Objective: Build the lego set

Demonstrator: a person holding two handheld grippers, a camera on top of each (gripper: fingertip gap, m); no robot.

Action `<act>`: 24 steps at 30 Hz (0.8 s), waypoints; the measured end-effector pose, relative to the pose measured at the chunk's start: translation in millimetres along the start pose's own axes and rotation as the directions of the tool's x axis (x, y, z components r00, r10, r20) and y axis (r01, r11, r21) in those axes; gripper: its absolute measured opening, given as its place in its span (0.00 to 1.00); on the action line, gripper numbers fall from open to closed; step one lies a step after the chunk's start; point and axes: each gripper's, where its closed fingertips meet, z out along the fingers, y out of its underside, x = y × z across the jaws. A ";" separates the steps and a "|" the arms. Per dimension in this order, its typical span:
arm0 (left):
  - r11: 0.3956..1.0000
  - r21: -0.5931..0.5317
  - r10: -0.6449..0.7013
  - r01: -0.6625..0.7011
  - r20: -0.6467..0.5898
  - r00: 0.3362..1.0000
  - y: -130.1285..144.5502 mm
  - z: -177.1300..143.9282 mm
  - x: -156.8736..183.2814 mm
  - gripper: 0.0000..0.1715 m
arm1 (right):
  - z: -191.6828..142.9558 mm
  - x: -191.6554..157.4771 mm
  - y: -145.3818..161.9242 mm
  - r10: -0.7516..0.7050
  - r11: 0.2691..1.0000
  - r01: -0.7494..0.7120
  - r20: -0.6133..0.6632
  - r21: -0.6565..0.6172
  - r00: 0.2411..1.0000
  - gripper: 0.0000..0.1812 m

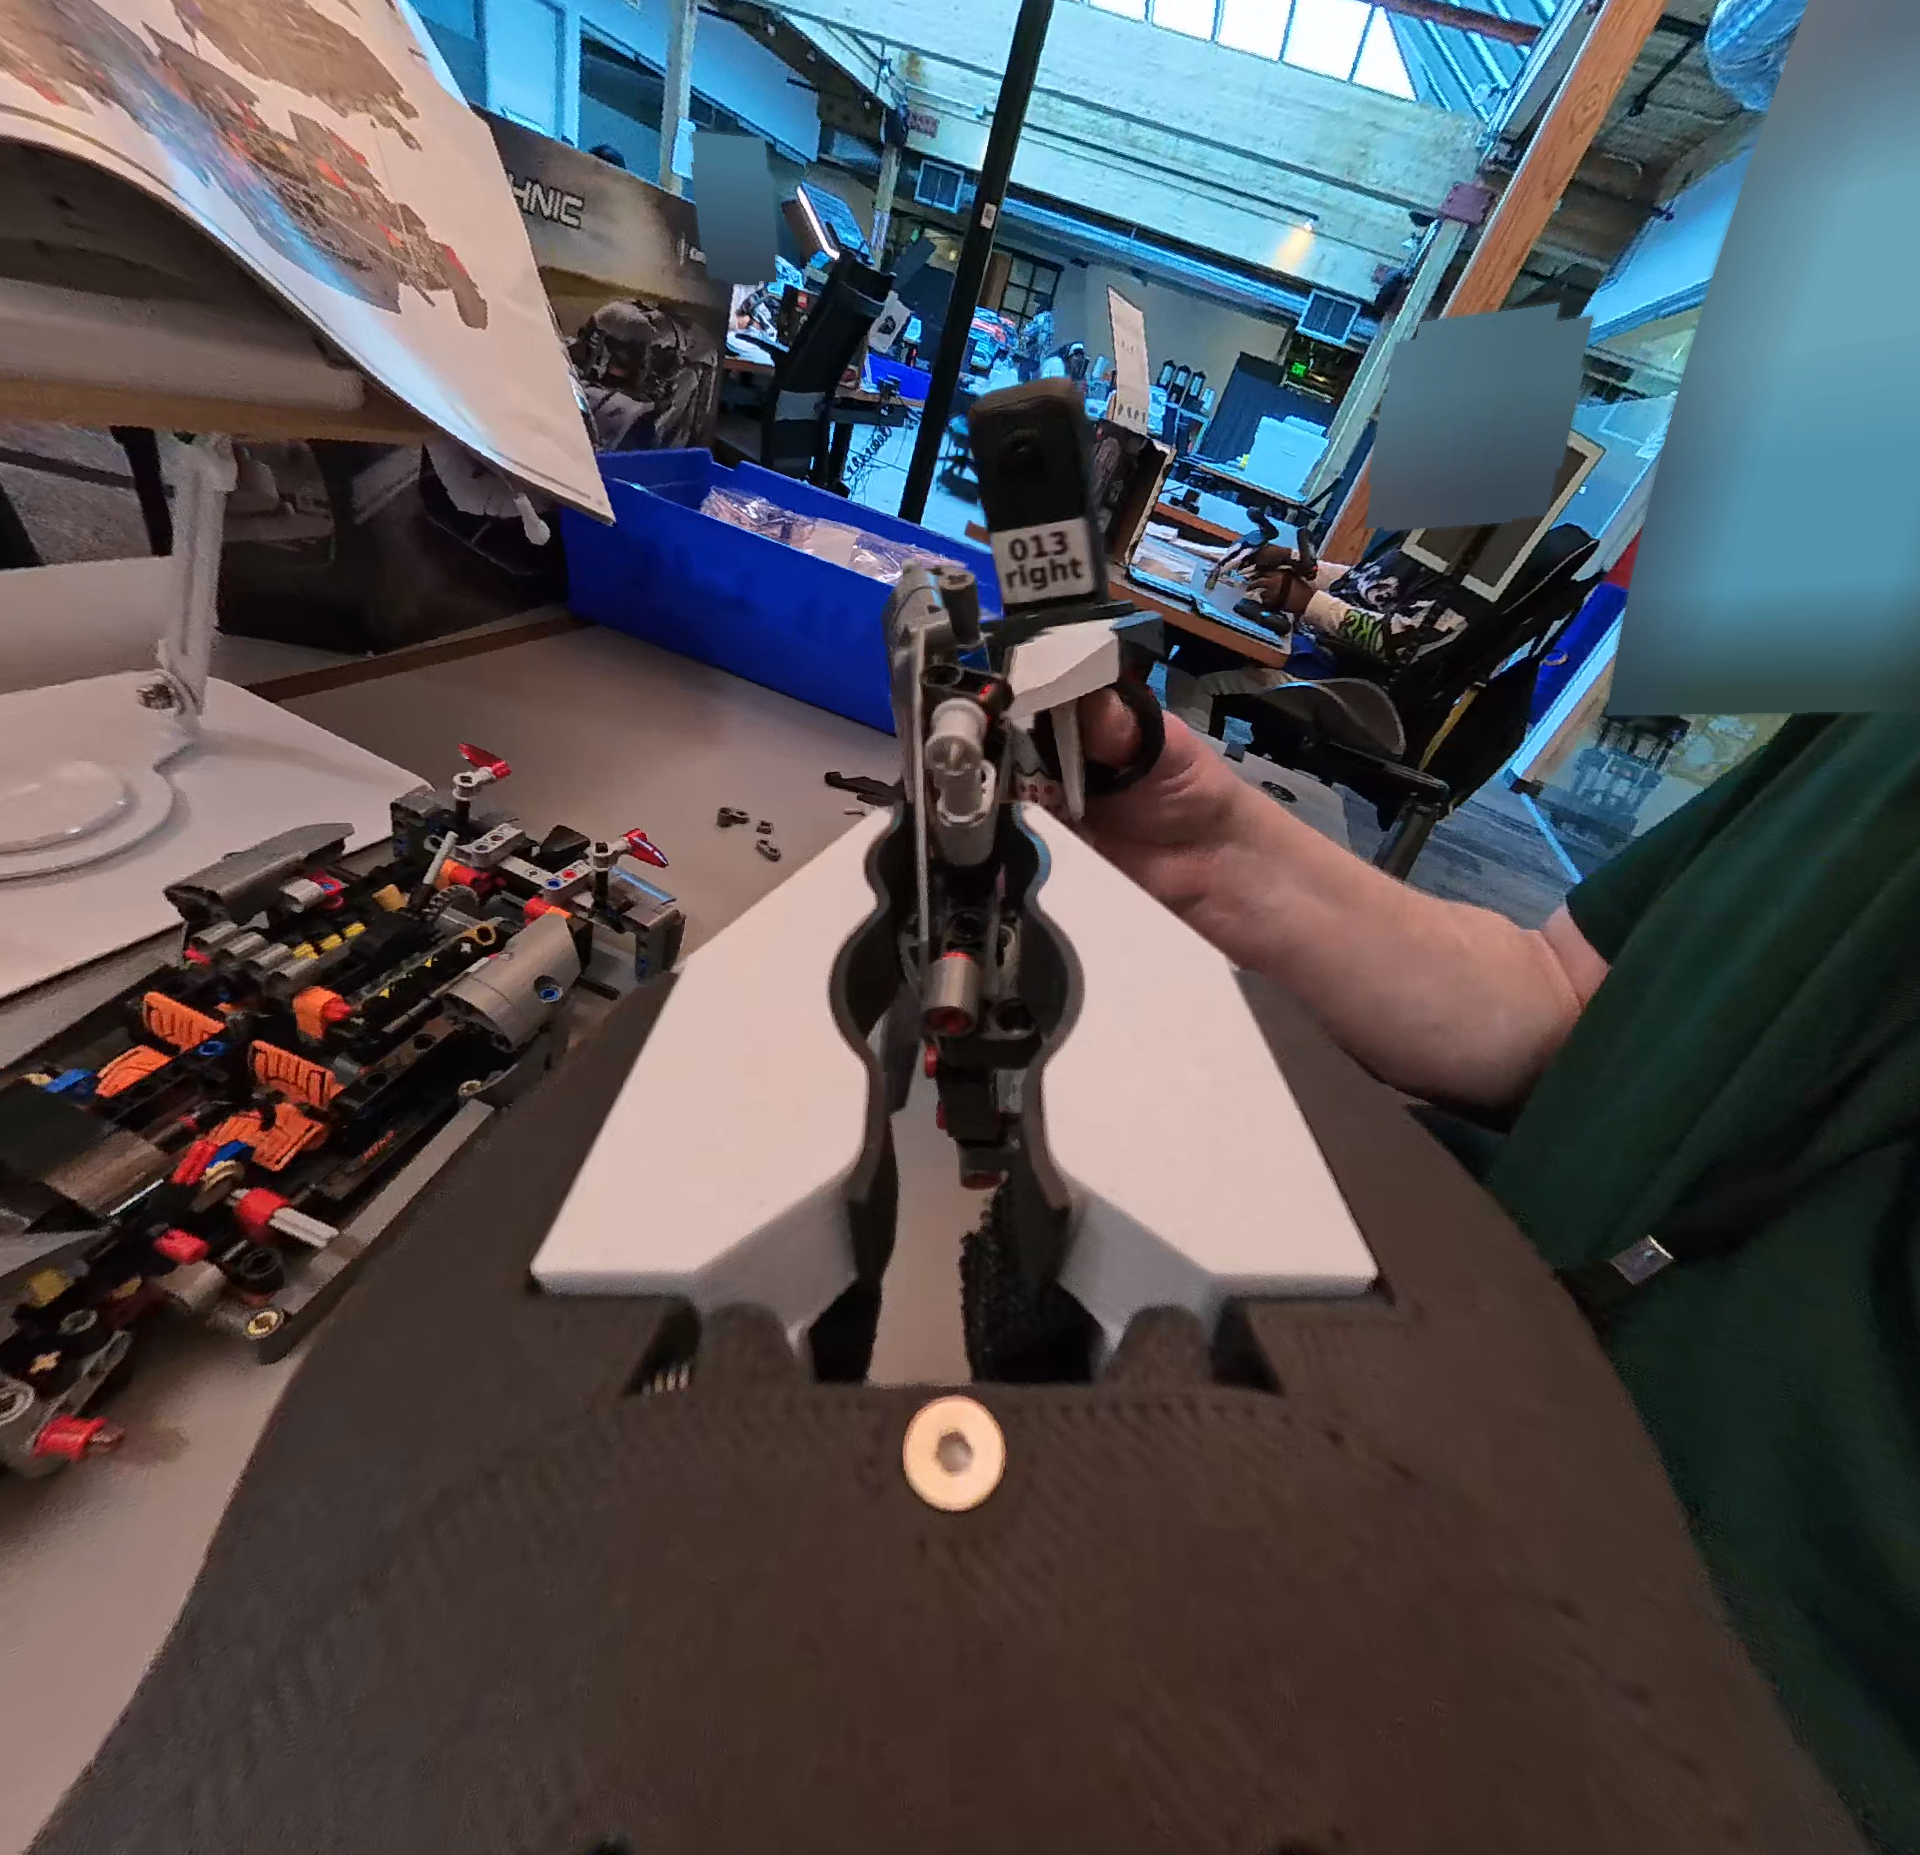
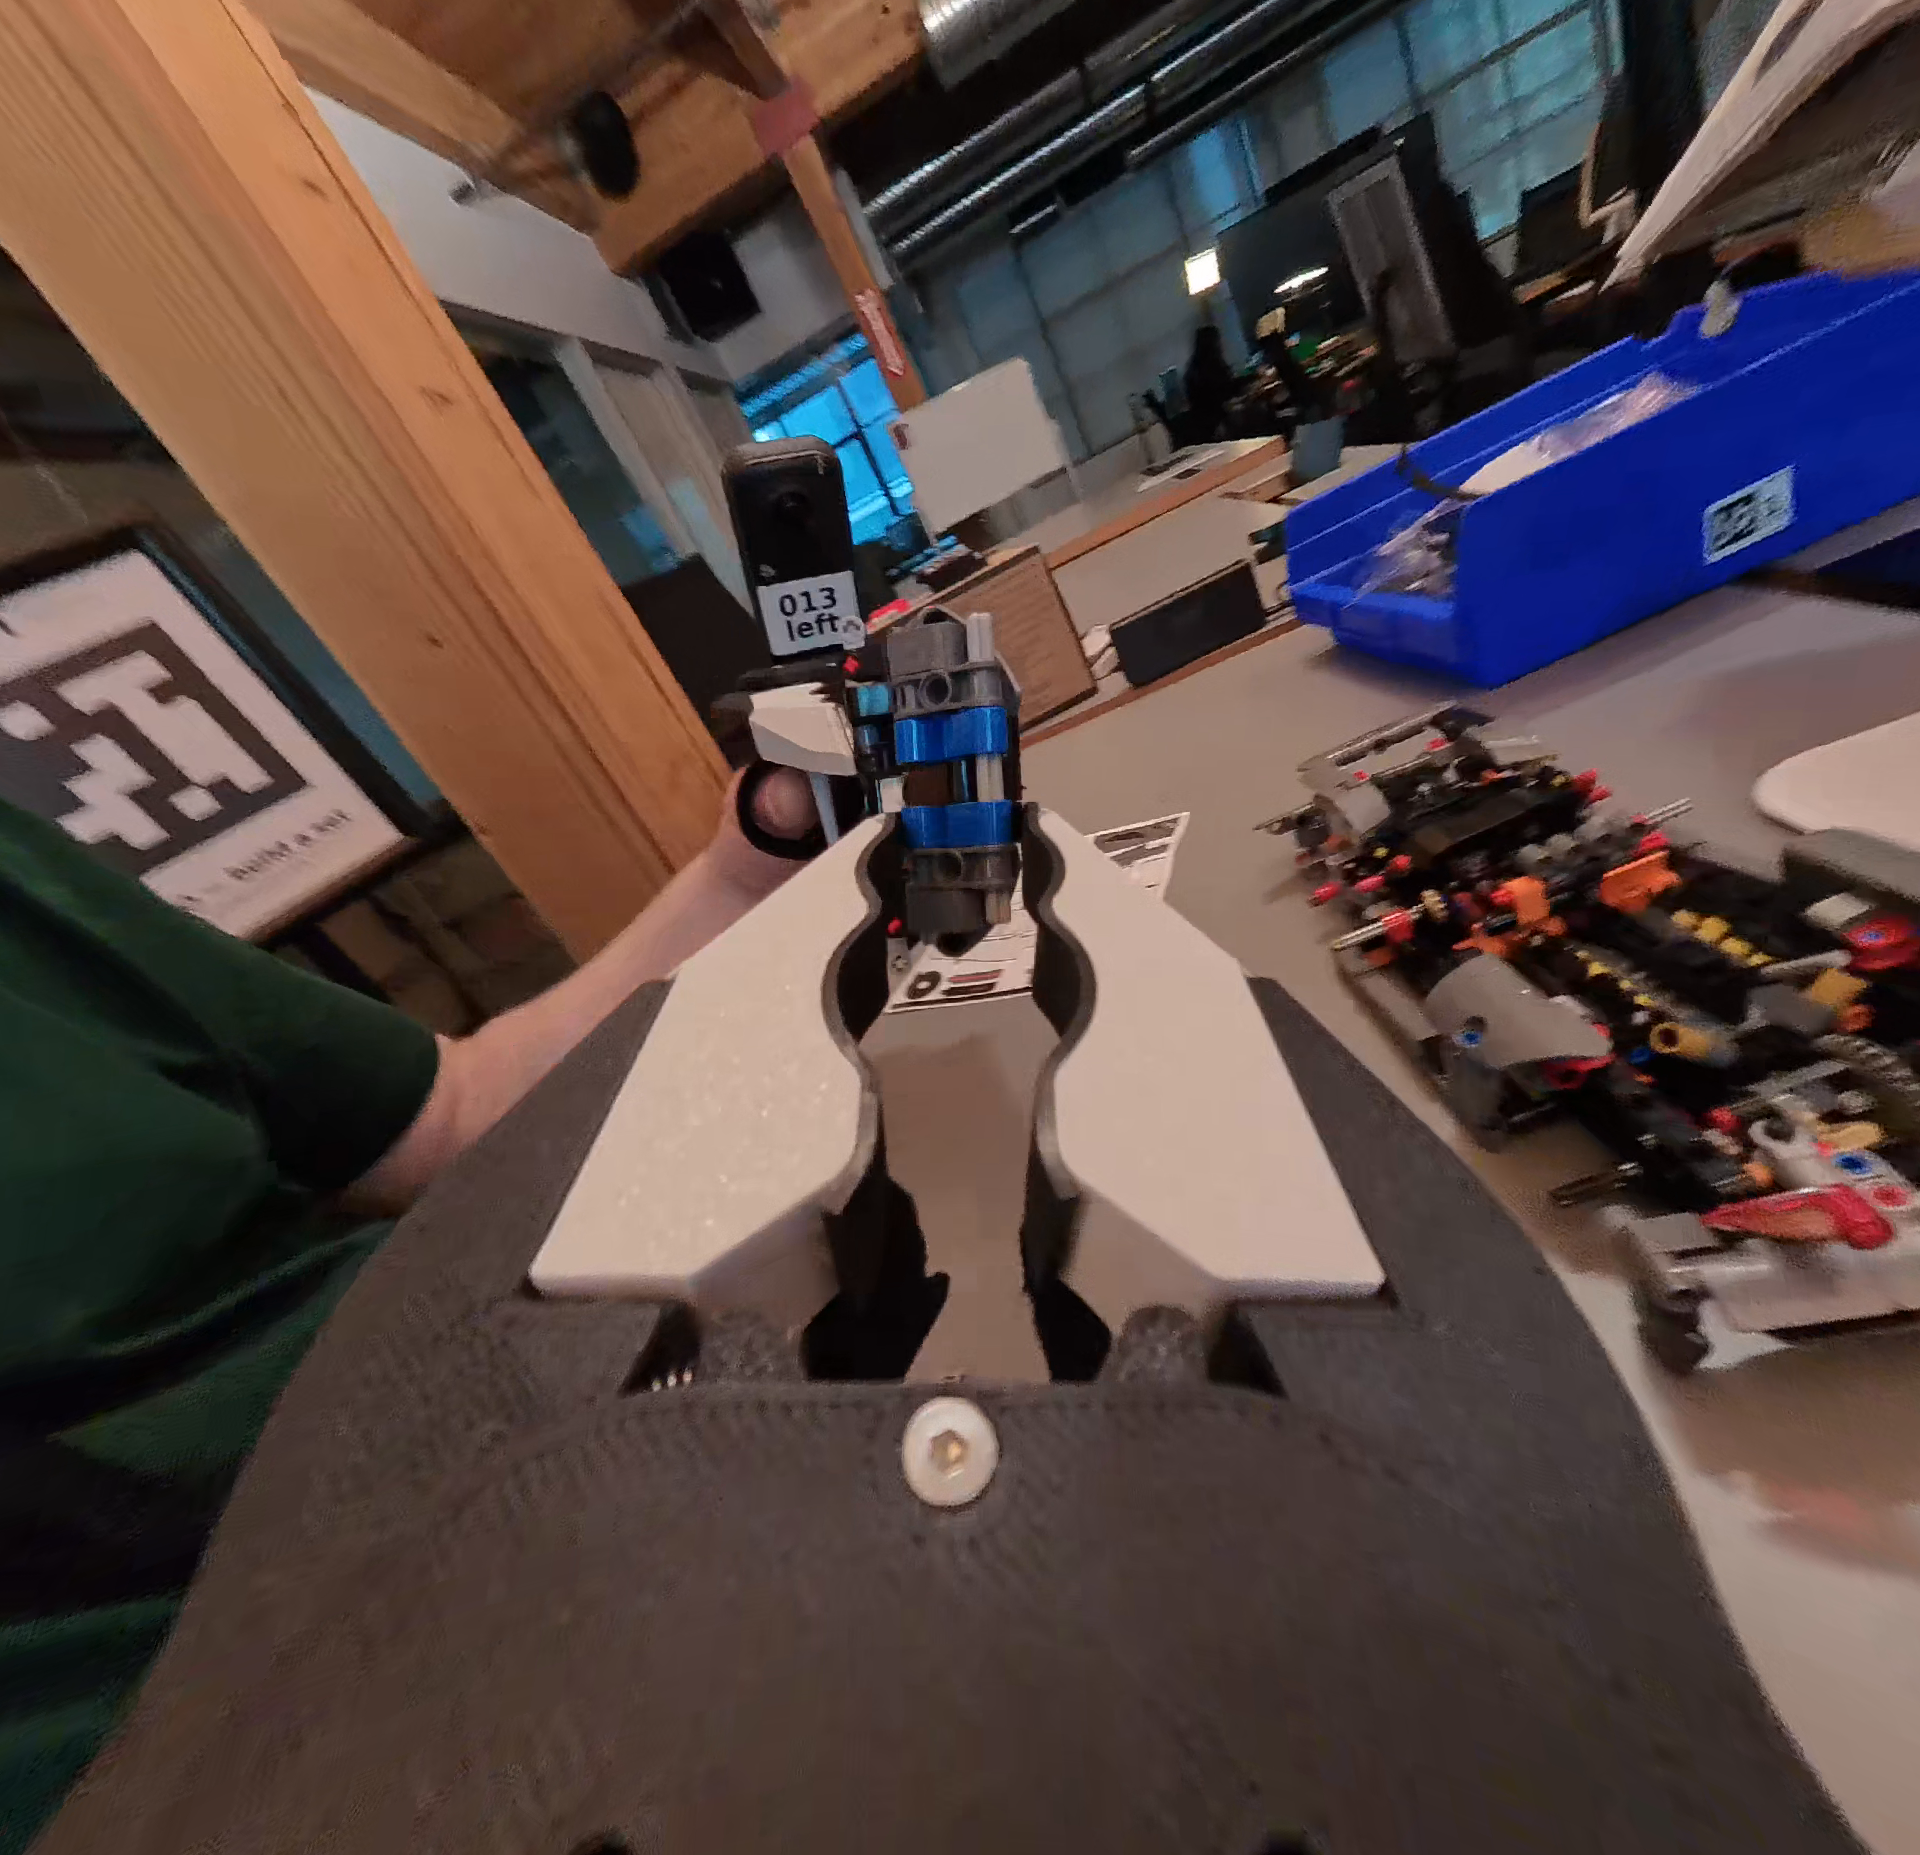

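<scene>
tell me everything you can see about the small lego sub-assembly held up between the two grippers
The small lego sub-assembly is a narrow, upright stack of plastic Technic parts: grey and black beams with pin holes, two blue bands, white and grey axle pieces, small red pins. It is held in the air above the grey table, away from the large car chassis model. The left gripper is clamped on one side, the right gripper grips the other.

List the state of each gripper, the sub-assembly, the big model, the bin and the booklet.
left gripper: shut on the sub-assembly.
right gripper: shut on the sub-assembly's tip.
sub-assembly: held aloft between both grippers.
big model: lying on the table, unfinished.
blue bin: open-topped, holding plastic bags.
instruction booklet: open, propped up.
</scene>
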 end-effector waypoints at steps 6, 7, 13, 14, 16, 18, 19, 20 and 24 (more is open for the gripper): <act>1.000 -0.010 0.020 -0.020 0.008 1.000 4.1 -0.5 -1.4 0.09 | -0.4 -1.2 -3.9 -0.091 0.996 0.092 -0.044 0.003 0.995 0.10; 1.000 -0.012 0.020 -0.020 0.006 1.000 4.6 -0.1 -1.2 0.09 | -0.3 -1.0 -3.4 -0.103 0.995 0.103 -0.050 -0.002 0.993 0.09; 1.000 -0.021 0.019 -0.019 -0.002 1.000 8.2 1.5 -3.5 0.09 | -1.4 6.1 -0.6 -0.150 0.989 0.147 -0.115 -0.030 0.982 0.05; 0.999 -0.026 0.020 -0.020 -0.001 1.000 8.6 1.8 -5.2 0.09 | -1.1 8.1 0.4 -0.150 0.989 0.146 -0.125 -0.035 0.981 0.06; 0.999 -0.044 0.032 -0.032 -0.001 1.000 9.9 2.3 -9.2 0.09 | -1.1 11.1 2.2 -0.151 0.988 0.146 -0.134 -0.041 0.980 0.06; 0.997 -0.057 0.042 -0.043 -0.014 0.999 10.0 3.1 -12.3 0.09 | -1.3 12.9 2.3 -0.141 0.990 0.138 -0.131 -0.032 0.981 0.09; 0.997 -0.064 0.045 -0.046 -0.017 0.999 10.2 3.9 -15.1 0.09 | -1.2 14.0 2.9 -0.139 0.990 0.136 -0.131 -0.030 0.982 0.11; 0.996 -0.070 0.045 -0.047 -0.022 0.999 10.4 4.6 -18.0 0.08 | -1.1 15.3 3.2 -0.136 0.991 0.133 -0.132 -0.030 0.982 0.13; 0.995 -0.076 0.054 -0.059 -0.067 0.996 11.3 9.3 -27.3 0.09 | -3.3 22.2 2.4 -0.127 0.992 0.127 -0.152 -0.011 0.980 0.14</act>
